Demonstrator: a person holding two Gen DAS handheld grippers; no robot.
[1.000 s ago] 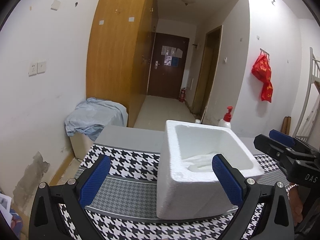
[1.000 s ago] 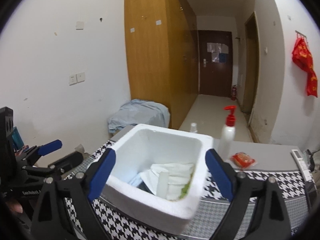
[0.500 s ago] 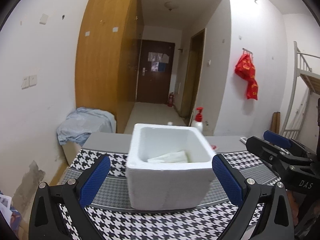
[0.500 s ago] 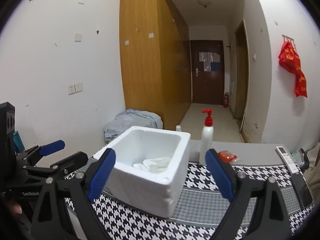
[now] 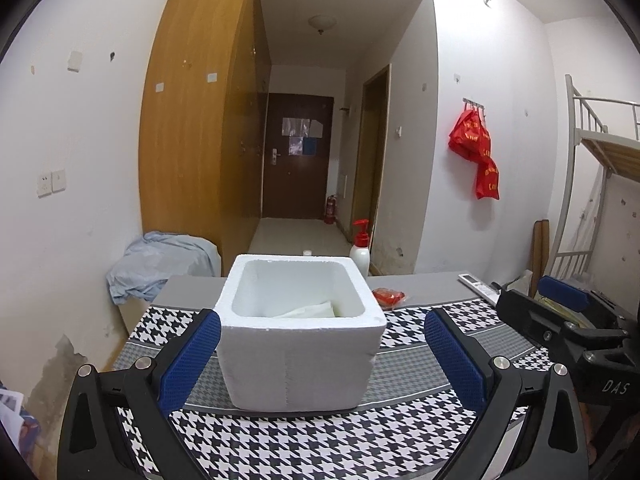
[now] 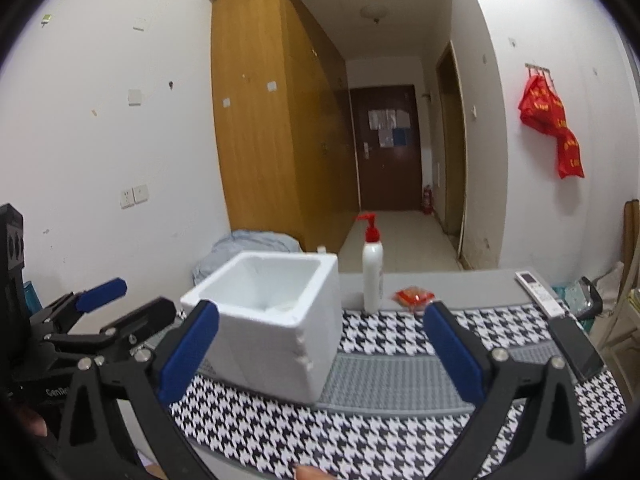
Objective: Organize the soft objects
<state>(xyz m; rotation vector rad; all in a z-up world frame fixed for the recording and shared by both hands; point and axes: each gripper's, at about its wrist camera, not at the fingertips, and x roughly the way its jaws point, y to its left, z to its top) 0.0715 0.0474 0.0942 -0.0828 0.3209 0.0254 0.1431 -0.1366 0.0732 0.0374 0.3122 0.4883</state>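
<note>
White cloth (image 5: pixel 308 311) already inside foam box (image 5: pixel 300 344); red packet (image 5: pixel 387 295) at two o'clock outstanding. Left gripper (image 5: pixel 320 354) apart, empty; right gripper (image 6: pixel 320 354) opening, empty.

White walls (image 5: pixel 80 160), tall wooden wardrobe (image 5: pixel 200 120) left of centre, dark door (image 5: pixel 298 160) at corridor end, ceiling lamp (image 5: pixel 320 23) top centre, metal bunk frame (image 5: pixel 592 128) right edge, pale floor (image 5: pixel 296 236).

Black claw (image 5: pixel 320 354) frames, blue textured pads, silver screws.
</note>
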